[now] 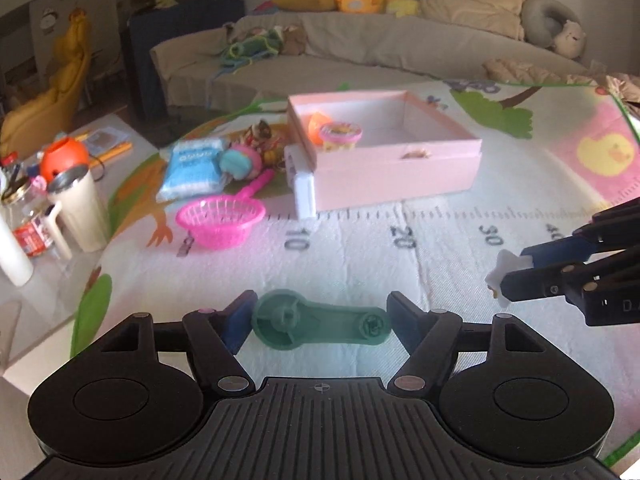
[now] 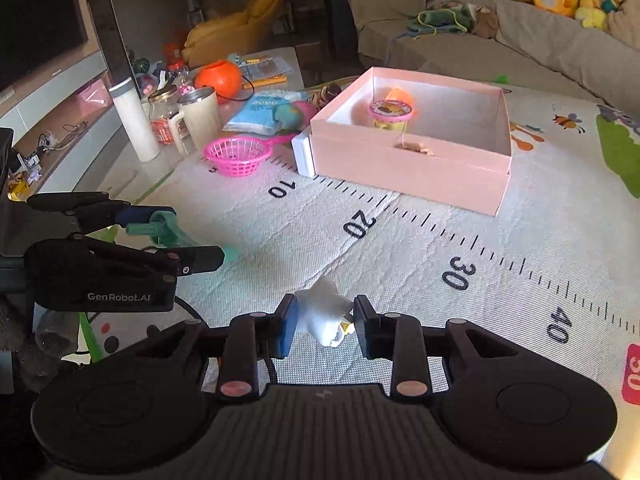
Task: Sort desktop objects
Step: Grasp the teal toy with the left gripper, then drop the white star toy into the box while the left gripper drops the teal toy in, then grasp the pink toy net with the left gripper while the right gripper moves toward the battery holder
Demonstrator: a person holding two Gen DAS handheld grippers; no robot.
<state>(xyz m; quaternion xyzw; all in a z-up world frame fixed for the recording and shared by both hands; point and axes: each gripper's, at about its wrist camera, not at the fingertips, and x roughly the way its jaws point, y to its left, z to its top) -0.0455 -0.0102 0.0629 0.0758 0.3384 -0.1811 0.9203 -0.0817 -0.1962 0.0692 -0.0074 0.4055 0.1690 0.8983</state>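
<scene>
Now both grippers carry toys: left gripper (image 1: 322, 322) clamps a green handle (image 1: 320, 323), right gripper (image 2: 326, 322) a white toy (image 2: 325, 314); next, drop them into the pink box (image 2: 412, 160).

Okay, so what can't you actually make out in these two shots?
- White toy, right wrist view: the right claw covers its sides; shape unclear.
- Orange thing in the pink box, left wrist view: hidden behind the pink-lidded cup.
- Toy pile behind the blue packet: blurred, overlapping.
</scene>
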